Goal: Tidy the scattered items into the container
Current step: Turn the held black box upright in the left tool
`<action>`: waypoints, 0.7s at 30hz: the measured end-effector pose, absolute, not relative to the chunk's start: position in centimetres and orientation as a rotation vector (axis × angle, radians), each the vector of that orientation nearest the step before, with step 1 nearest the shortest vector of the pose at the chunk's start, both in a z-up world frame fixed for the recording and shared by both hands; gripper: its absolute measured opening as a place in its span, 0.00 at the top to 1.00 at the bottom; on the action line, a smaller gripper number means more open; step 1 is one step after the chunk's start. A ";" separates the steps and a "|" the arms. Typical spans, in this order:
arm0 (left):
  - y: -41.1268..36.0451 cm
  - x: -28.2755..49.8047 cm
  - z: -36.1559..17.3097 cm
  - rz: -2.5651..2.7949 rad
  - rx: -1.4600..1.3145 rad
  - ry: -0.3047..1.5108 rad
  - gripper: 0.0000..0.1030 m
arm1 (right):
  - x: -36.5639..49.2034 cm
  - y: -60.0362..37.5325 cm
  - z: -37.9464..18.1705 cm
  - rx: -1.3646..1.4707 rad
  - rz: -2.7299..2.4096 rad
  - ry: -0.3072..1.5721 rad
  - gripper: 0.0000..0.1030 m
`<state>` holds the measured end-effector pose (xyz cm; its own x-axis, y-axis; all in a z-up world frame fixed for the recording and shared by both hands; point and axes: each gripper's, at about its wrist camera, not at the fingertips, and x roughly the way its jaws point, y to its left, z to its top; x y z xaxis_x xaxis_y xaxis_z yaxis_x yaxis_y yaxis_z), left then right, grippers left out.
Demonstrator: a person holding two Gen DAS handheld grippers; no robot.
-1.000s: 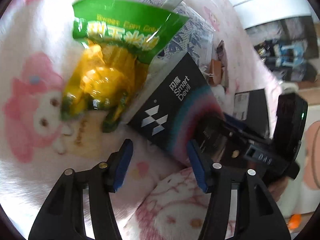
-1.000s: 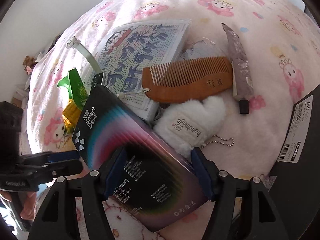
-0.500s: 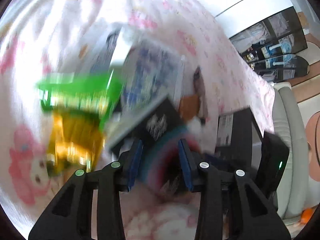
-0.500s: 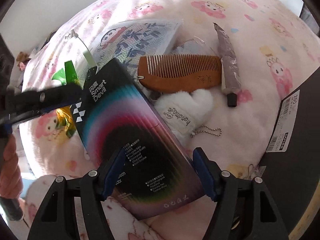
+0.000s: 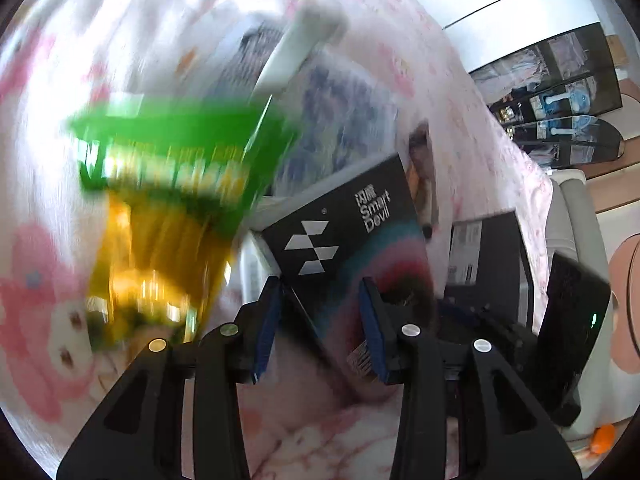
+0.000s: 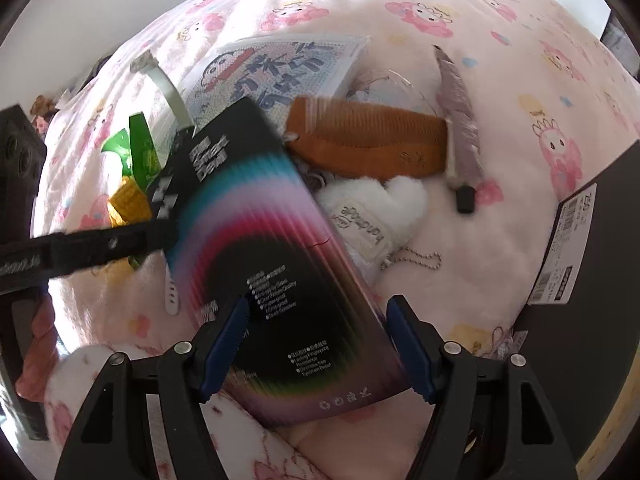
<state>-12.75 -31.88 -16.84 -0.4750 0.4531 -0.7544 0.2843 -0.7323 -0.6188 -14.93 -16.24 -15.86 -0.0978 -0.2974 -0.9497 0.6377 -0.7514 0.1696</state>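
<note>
Grip is my first worry: low in the right wrist frame my right gripper (image 6: 316,340) clamps the near end of the black box (image 6: 276,264) across its width, and my left gripper (image 5: 320,320) sits at the far corner with its jaws just narrowed onto it, though I cannot tell they press. If the two pull unevenly the box could twist loose onto the blanket (image 6: 520,80), knocking the comb (image 6: 372,140) or snack bag (image 5: 172,200) beyond, short of the dark container (image 6: 600,260) at right.
</note>
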 end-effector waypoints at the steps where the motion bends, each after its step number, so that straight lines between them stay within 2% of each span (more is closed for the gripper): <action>1: -32.2 -13.2 -16.1 2.378 -1.500 -1.105 0.63 | -15.1 -16.4 -15.7 1.543 -1.896 0.360 0.34; 5: -33.3 -14.2 -14.4 2.416 -1.467 -1.083 0.63 | -15.4 -16.8 -15.7 1.563 -1.761 0.200 0.37; 9: -33.3 -12.4 -15.4 2.414 -1.544 -1.037 0.63 | -14.9 -16.9 -16.0 1.547 -1.817 0.288 0.37; 13: -32.9 -11.4 -18.3 2.348 -1.652 -1.038 0.63 | -15.5 -17.3 -16.6 1.570 -1.777 0.226 0.37; 15: -32.9 -11.1 -19.4 2.285 -1.631 -1.094 0.58 | -15.8 -18.0 -16.7 1.550 -1.750 0.211 0.37; 21: -31.9 -10.3 -17.9 2.331 -1.586 -1.049 0.55 | -14.8 -20.7 -16.3 1.544 -1.746 0.178 0.46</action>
